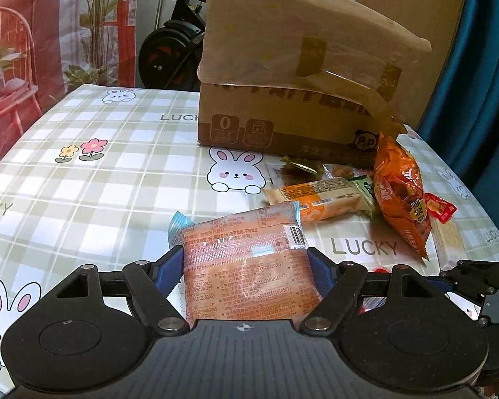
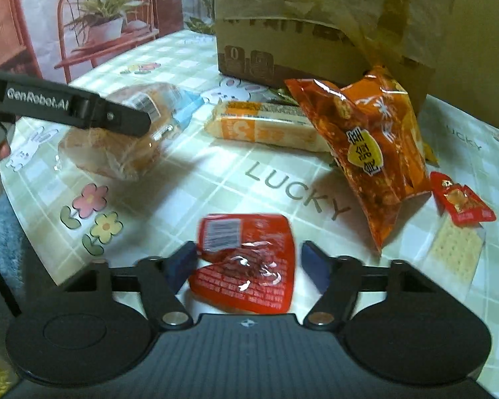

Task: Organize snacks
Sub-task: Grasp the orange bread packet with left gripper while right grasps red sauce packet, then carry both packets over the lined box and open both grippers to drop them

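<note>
Left gripper (image 1: pixel 246 262), nearest in the left wrist view, clamps both pads on a glossy, crinkled bread packet (image 1: pixel 246 256) above the plaid tablecloth (image 1: pixel 99 183); the slick film could slip out if pressure eases, with the cardboard box (image 1: pixel 299 99) at 12 o'clock. Right gripper (image 2: pixel 248 262), nearest in the right wrist view, stands open around a flat red sachet (image 2: pixel 246 276), pads apart from it; closing may buckle the thin pouch, and the upright orange snack bag (image 2: pixel 366 153) at 1 o'clock could topple if brushed.
</note>
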A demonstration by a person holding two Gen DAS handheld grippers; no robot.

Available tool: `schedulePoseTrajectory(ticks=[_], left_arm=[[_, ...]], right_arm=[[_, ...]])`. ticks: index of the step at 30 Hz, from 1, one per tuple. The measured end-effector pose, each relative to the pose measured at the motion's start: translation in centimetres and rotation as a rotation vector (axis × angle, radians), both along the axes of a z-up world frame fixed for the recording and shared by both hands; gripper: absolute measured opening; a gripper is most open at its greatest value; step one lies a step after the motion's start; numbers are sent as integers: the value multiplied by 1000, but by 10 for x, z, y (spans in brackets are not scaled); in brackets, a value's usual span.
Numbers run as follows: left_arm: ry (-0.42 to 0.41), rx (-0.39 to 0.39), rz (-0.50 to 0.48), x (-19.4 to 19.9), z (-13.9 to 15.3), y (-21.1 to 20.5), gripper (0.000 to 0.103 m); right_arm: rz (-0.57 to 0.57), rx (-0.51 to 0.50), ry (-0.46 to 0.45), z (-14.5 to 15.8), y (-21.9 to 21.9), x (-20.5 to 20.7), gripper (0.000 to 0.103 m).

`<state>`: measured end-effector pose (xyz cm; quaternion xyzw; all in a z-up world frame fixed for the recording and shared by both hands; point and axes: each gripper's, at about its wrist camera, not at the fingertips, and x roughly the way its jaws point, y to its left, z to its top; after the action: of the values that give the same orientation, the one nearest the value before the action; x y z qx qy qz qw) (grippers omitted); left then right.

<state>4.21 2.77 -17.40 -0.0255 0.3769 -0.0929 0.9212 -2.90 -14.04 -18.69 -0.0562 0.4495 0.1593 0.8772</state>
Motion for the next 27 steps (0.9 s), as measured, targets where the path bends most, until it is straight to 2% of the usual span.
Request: schedulePoseTrajectory(ticks=[1, 4, 6, 8, 10, 20, 27], left_arm=[[-3, -1, -1, -1, 0, 0, 79], [-13, -9, 1, -3, 2, 2, 79], [-21, -13, 4, -3, 4, 4, 79], [-32, -13, 6, -4, 5, 5, 79], [-46, -10, 6, -5, 8, 6, 79], [-145, -5, 21, 0, 34, 12, 79], [-266, -12, 19, 22, 81, 15, 79]], right_arm=[[-1, 0, 3, 0, 0, 1, 57], [23, 20, 12, 4, -2, 3, 35], [16, 31, -1, 9, -3, 4, 28], [10, 38, -22, 15, -5, 5, 26], [16, 66, -41, 25, -8, 5, 13], [-8, 200, -131, 73, -26, 21, 14], [-29, 246, -295, 132, -43, 53, 14]])
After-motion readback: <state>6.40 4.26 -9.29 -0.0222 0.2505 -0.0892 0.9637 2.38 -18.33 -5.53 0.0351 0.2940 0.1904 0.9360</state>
